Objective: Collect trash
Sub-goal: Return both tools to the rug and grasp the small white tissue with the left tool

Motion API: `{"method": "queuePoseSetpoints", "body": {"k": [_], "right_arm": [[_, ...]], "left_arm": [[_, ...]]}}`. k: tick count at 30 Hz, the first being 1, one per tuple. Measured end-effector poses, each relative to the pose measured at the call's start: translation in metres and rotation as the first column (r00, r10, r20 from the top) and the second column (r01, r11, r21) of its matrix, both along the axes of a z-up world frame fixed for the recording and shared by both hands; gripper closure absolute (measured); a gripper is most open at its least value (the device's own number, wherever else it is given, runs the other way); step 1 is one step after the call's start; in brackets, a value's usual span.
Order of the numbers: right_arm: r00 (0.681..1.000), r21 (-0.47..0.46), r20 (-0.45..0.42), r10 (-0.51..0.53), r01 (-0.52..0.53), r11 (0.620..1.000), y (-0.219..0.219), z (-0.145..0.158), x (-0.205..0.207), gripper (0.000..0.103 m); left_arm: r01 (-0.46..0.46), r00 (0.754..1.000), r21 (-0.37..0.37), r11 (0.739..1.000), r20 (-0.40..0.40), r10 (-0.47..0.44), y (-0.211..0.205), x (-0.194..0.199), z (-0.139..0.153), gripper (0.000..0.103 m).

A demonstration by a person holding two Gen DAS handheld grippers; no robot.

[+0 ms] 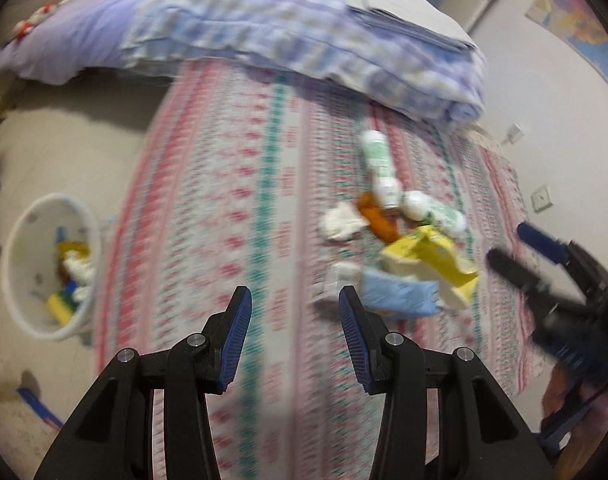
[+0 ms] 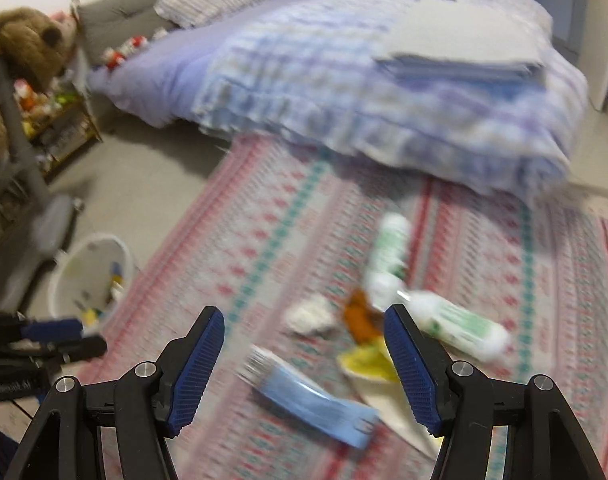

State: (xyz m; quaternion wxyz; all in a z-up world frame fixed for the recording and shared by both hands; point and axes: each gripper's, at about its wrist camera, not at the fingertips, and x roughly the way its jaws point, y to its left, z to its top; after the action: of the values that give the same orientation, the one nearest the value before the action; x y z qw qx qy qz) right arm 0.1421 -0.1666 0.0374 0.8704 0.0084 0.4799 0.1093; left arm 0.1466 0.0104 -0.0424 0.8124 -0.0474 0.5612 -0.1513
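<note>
A pile of trash lies on the patterned rug (image 1: 231,208): a blue wrapper (image 1: 400,294) (image 2: 316,404), a yellow bag (image 1: 432,256) (image 2: 368,360), a crumpled white tissue (image 1: 342,222) (image 2: 310,314), an orange wrapper (image 1: 378,216) (image 2: 358,314) and white-green bottles (image 1: 378,154) (image 2: 456,322). My left gripper (image 1: 295,300) is open and empty, just left of the blue wrapper. My right gripper (image 2: 304,320) is open and empty above the pile; it also shows at the right of the left wrist view (image 1: 516,248). Both views are motion-blurred.
A white bin (image 1: 47,264) (image 2: 89,276) holding several pieces of trash stands on the floor left of the rug. A bed with a checked quilt (image 1: 304,28) (image 2: 384,92) lies beyond. A shelf with toys (image 2: 51,116) and a teddy bear (image 2: 27,44) stand far left.
</note>
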Motion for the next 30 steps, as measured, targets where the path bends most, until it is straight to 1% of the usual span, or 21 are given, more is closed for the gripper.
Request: {"method": "queuePoseSetpoints", "body": {"k": [2,3,4,6,8,12,15,17,18,19,20,22,23,24,27,30], "right_arm": [[1.0,-0.076,-0.016,-0.004,0.003,0.997,-0.012,-0.011,-0.004,0.032],[1.0,-0.098,-0.023,-0.004,0.001,0.995,-0.017,-0.015,-0.006,0.032],[0.999,-0.129,-0.036,-0.004,0.0,0.992,-0.024,-0.021,-0.007,0.032],[0.998,-0.161,-0.057,-0.011,0.002,0.987,-0.036,-0.031,-0.008,0.032],[0.997,-0.178,-0.078,-0.028,0.014,0.984,-0.051,-0.041,-0.008,0.032],[0.994,-0.225,-0.095,-0.054,0.031,0.974,-0.075,-0.054,-0.01,0.032],[0.994,-0.216,-0.102,-0.048,0.025,0.976,-0.084,-0.057,-0.012,0.032],[0.994,-0.213,-0.106,-0.034,0.011,0.977,-0.085,-0.059,-0.012,0.032],[0.994,-0.215,-0.109,-0.026,0.002,0.977,-0.084,-0.061,-0.01,0.032],[0.994,-0.219,-0.113,-0.015,-0.01,0.976,-0.082,-0.064,-0.01,0.032],[0.993,-0.222,-0.118,-0.005,-0.022,0.975,-0.08,-0.066,-0.009,0.032],[0.992,-0.223,-0.124,0.016,-0.044,0.974,-0.076,-0.07,-0.008,0.032],[0.992,-0.223,-0.127,0.026,-0.054,0.973,-0.073,-0.071,-0.007,0.032],[0.991,-0.224,-0.13,0.037,-0.066,0.972,-0.071,-0.073,-0.007,0.032],[0.988,-0.23,-0.135,0.07,-0.1,0.968,-0.062,-0.078,-0.005,0.032],[0.984,-0.24,-0.149,0.1,-0.134,0.961,-0.053,-0.085,-0.004,0.032]], "left_arm": [[0.041,0.999,-0.006,0.999,-0.031,-0.041,-0.026,0.013,-0.009,0.055],[0.053,0.998,0.001,0.999,-0.037,-0.053,-0.038,0.019,-0.013,0.055],[0.067,0.997,0.021,0.998,-0.036,-0.066,-0.048,0.025,-0.017,0.055],[0.094,0.995,0.089,0.992,-0.039,-0.09,-0.069,0.039,-0.03,0.055],[0.097,0.994,0.123,0.988,-0.062,-0.09,-0.078,0.05,-0.043,0.055],[0.105,0.991,0.123,0.987,-0.093,-0.094,-0.087,0.065,-0.062,0.055],[0.103,0.992,0.141,0.985,-0.086,-0.091,-0.093,0.073,-0.072,0.055],[0.09,0.992,0.134,0.987,-0.097,-0.077,-0.094,0.079,-0.079,0.056],[0.078,0.992,0.131,0.988,-0.107,-0.065,-0.093,0.081,-0.083,0.065],[0.067,0.992,0.136,0.988,-0.113,-0.052,-0.091,0.083,-0.086,0.077],[0.059,0.993,0.136,0.989,-0.112,-0.044,-0.091,0.085,-0.088,0.077],[0.049,0.994,0.119,0.992,-0.099,-0.037,-0.088,0.086,-0.084,0.086],[0.047,0.995,0.107,0.993,-0.091,-0.038,-0.085,0.086,-0.082,0.087],[0.046,0.995,0.093,0.995,-0.089,-0.038,-0.082,0.086,-0.079,0.102],[0.031,0.995,0.055,0.998,-0.096,-0.025,-0.071,0.084,-0.072,0.101],[0.034,0.996,0.035,0.999,-0.087,-0.031,-0.06,0.079,-0.063,0.101]]}}
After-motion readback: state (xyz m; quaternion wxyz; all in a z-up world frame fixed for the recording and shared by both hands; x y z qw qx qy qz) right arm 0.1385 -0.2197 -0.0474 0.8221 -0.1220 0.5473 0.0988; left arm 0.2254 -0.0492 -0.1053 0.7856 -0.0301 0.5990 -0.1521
